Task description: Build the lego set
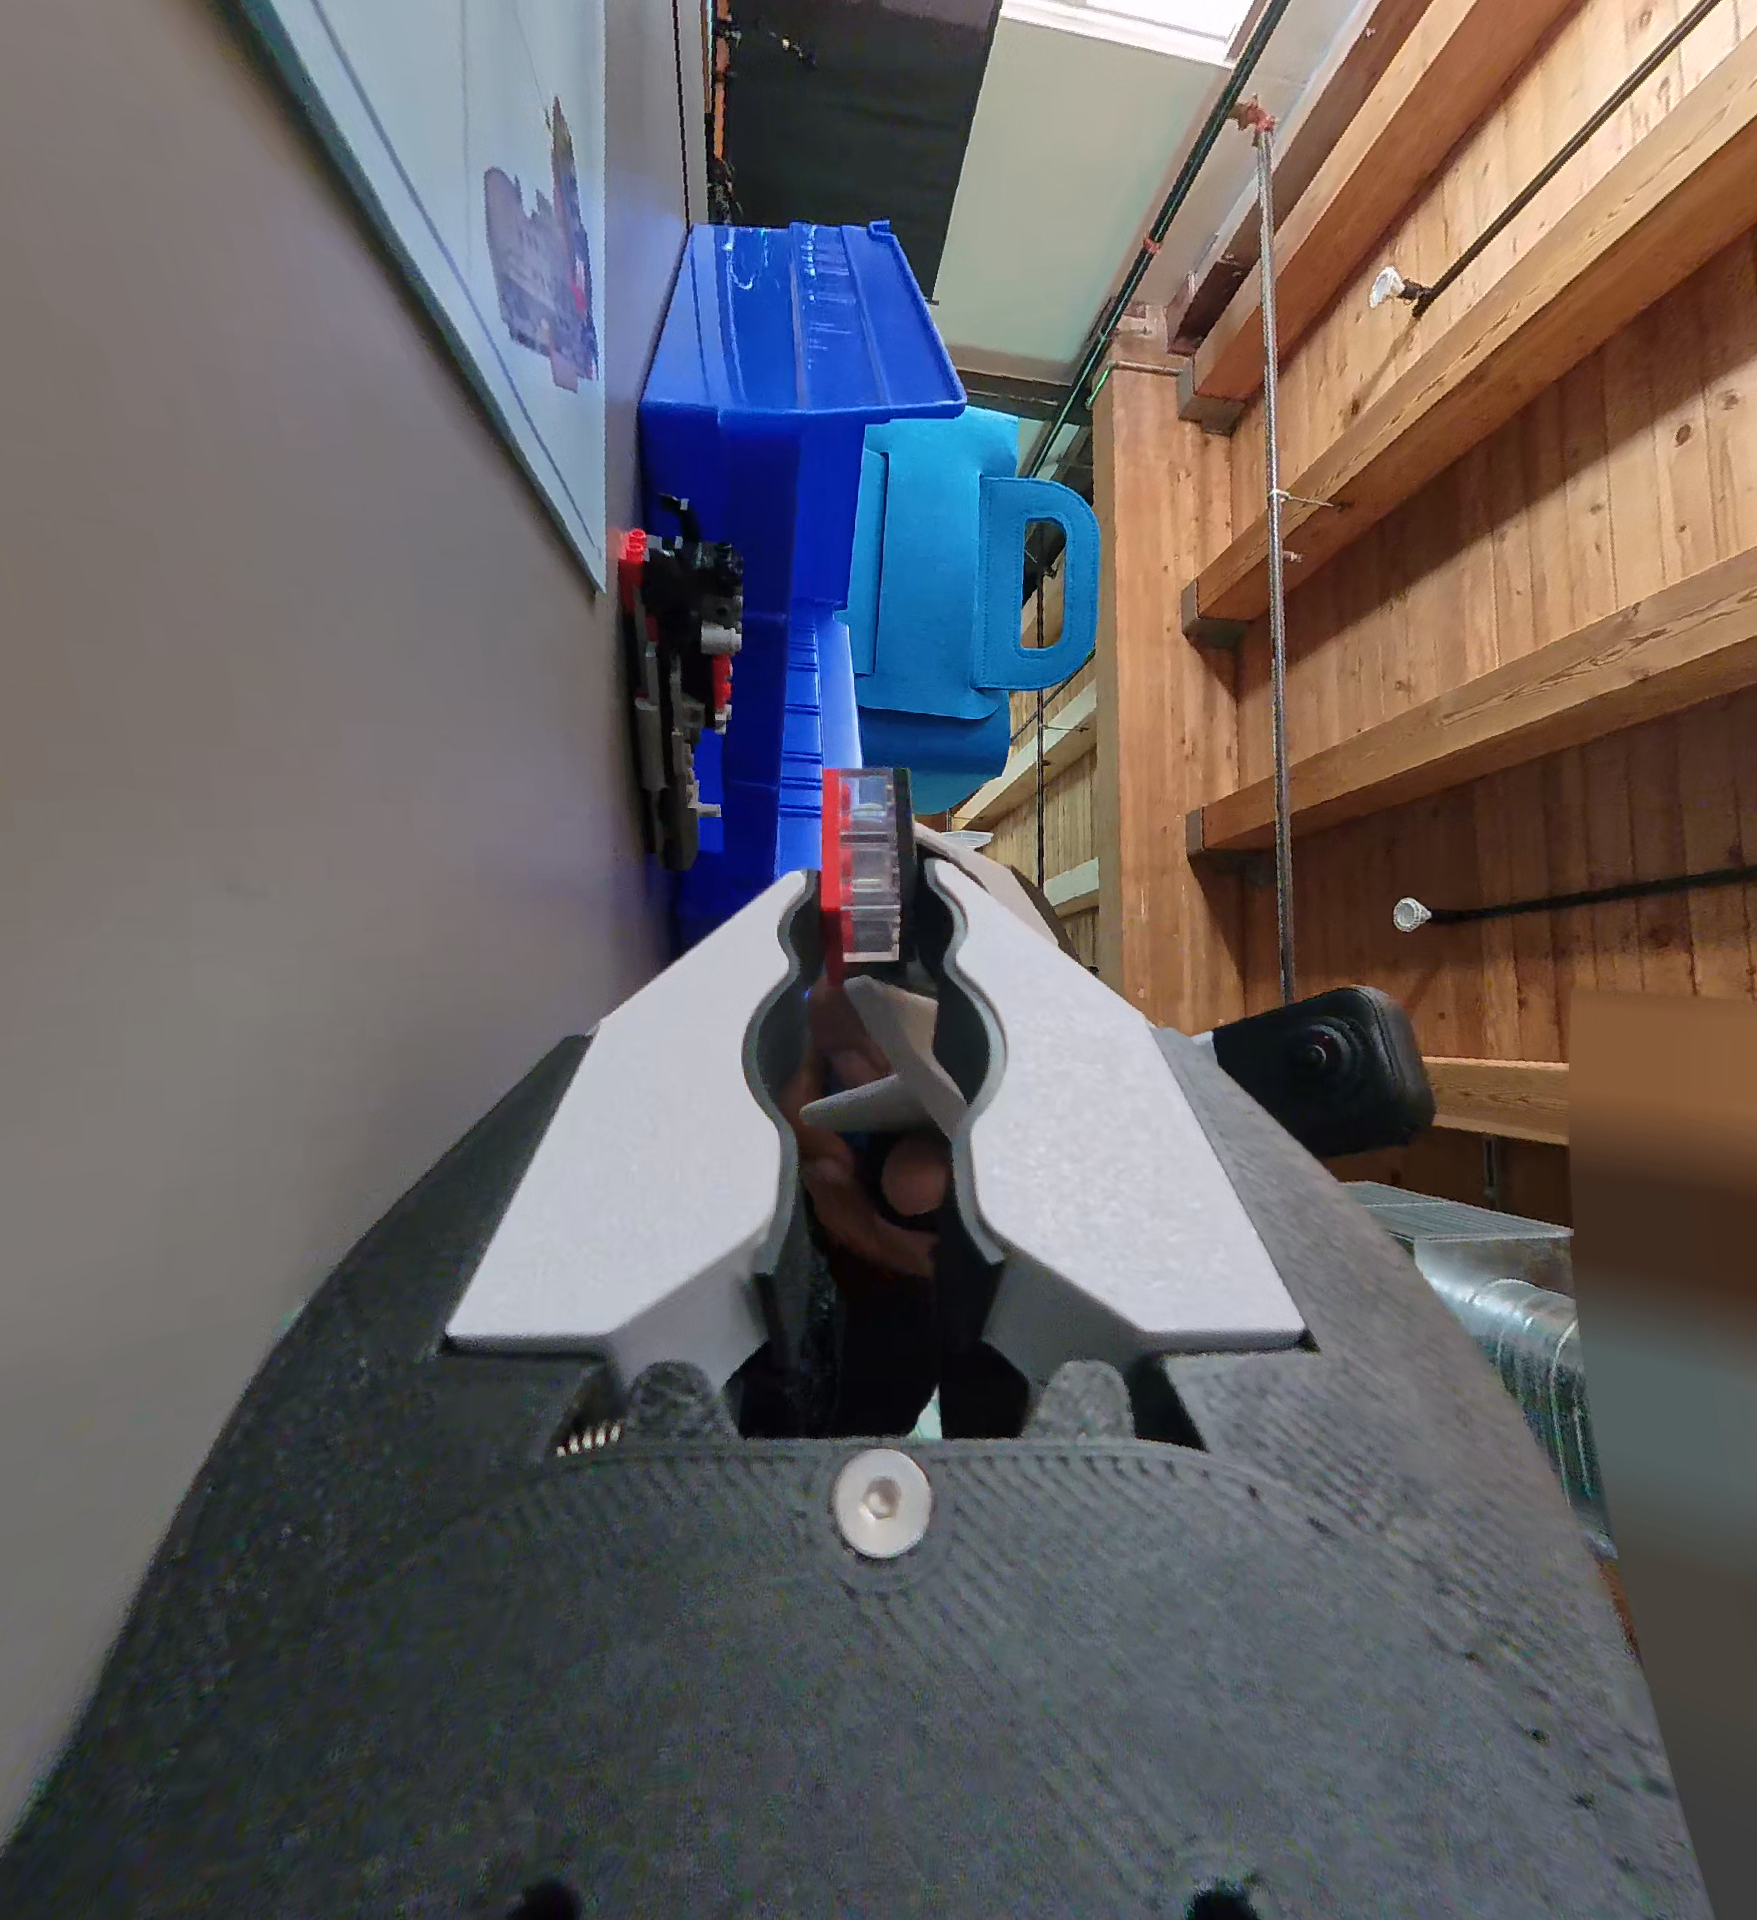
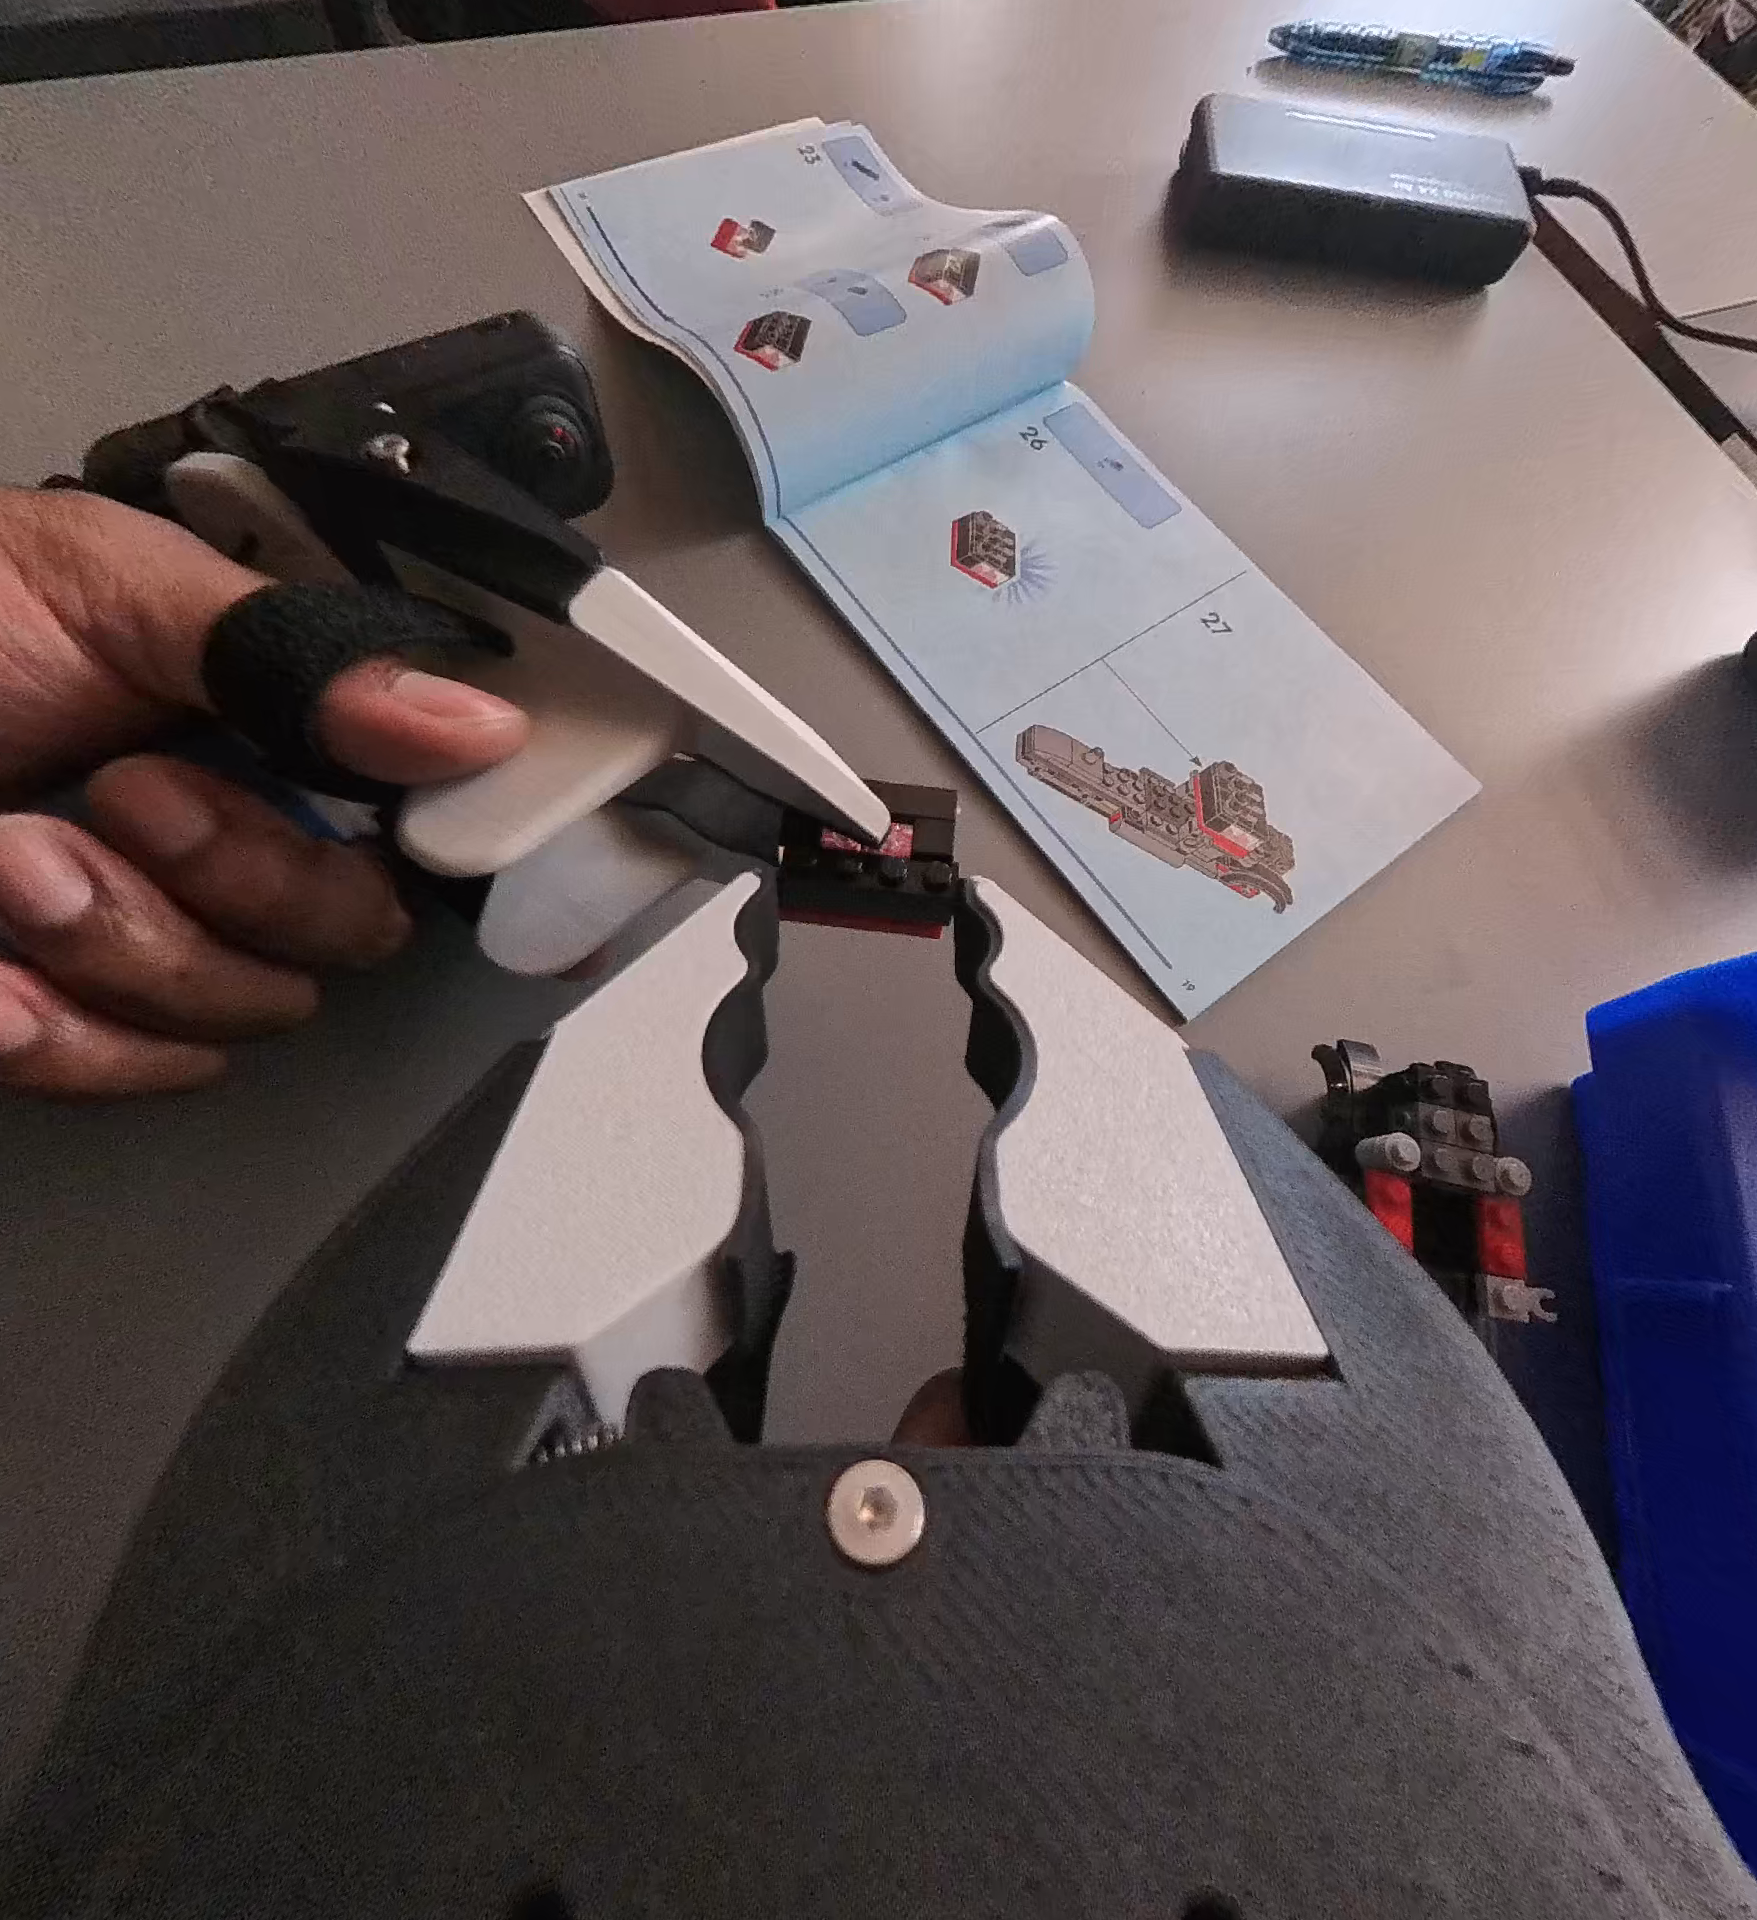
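A small sub-assembly of red, clear and black bricks (image 2: 921,805) is held above the grey table (image 2: 230,208) by both grippers. My right gripper (image 2: 867,889) is shut on its lower black and red part from the near side. My left gripper (image 1: 861,883) is shut on the same sub-assembly (image 1: 869,831). In the right wrist view it comes in from the left in a hand, one white finger (image 2: 739,717) lying on top of the bricks. The partly built black, grey and red model (image 2: 1425,1174) lies on the table at the right and also shows in the left wrist view (image 1: 682,686).
An open instruction booklet (image 2: 957,468) lies beyond the grippers. A blue bin (image 2: 1726,1351) stands at the right edge, beside the model, with a light blue felt bag (image 1: 947,592) behind it. A black box with a cable (image 2: 1352,187) sits at the far right.
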Motion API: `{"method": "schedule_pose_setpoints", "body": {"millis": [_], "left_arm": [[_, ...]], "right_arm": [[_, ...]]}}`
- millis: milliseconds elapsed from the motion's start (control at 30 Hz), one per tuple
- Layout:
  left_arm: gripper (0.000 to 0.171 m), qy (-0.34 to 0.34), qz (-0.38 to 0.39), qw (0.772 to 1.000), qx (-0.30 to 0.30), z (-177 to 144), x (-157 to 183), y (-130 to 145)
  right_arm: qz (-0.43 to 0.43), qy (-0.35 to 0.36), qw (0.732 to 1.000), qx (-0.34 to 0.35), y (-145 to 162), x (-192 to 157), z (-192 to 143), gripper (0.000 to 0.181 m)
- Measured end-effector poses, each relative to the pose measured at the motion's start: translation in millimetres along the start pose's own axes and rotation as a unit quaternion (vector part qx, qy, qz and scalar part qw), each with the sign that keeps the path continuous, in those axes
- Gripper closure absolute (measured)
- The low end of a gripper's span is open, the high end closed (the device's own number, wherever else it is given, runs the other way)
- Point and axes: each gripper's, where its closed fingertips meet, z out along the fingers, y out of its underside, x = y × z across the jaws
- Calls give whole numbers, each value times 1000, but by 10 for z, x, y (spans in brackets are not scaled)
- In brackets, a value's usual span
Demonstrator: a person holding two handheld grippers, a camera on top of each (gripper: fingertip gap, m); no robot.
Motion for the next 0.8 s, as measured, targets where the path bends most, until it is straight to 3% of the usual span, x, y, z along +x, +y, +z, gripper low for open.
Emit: {"method": "schedule_pose_setpoints", "body": {"millis": [800], "left_arm": [[155, 23, -29, 999, 7, -7, 59, -14]], "right_arm": [[5, -11, 1000, 22, -29, -10, -8, 144]]}}
